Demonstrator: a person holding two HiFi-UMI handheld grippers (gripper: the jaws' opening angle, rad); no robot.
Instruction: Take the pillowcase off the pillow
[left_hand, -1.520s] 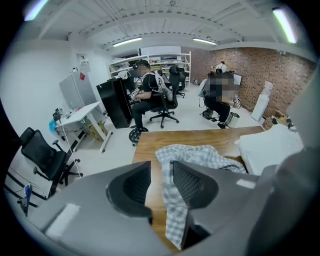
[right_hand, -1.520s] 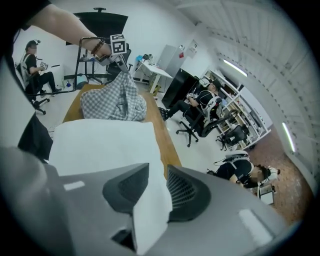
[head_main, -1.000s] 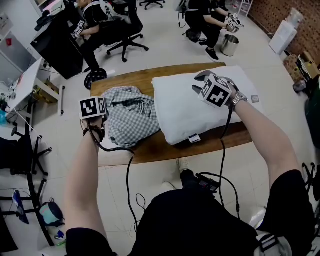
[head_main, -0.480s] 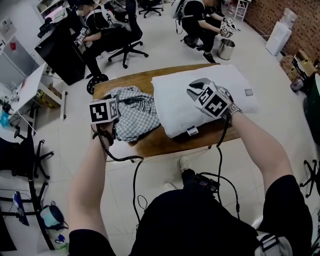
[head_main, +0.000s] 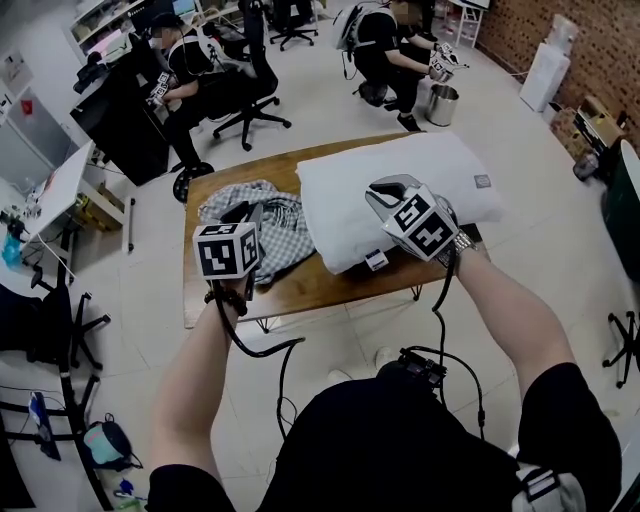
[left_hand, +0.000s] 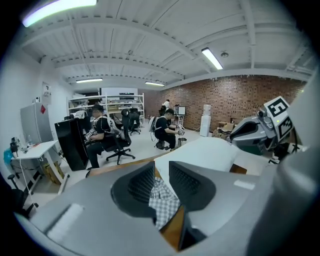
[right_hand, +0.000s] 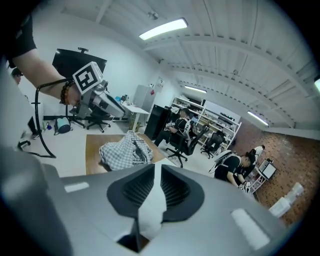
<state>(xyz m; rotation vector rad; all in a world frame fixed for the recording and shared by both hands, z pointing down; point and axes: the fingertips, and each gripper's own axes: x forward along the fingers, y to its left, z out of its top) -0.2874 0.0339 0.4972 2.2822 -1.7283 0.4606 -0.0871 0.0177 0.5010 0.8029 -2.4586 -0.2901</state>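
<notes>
Counter (head_main: 300, 288) had the soft pillowcase (head_main: 278, 228) lying loose, any fold looked grabbable, while left gripper (left_hand: 161, 168) and right gripper (right_hand: 155, 168) had just been closing, both narrow and empty.

pillow (head_main: 400, 185): white | pillowcase (head_main: 272, 228): grey-white check | table (head_main: 300, 287): brown wood | wall (head_main: 600, 40): red-brown brick | floor (head_main: 330, 100): pale grey

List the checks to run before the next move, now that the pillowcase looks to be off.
1. Pillowcase off the pillow: ok, it lies crumpled beside it.
2. Both rest on the table: ok.
3. Left gripper empty: ok; jaws have just been closing, a narrow gap, nothing between.
4. Right gripper empty: ok; jaws have just been closing, almost together, nothing pinched.
</notes>
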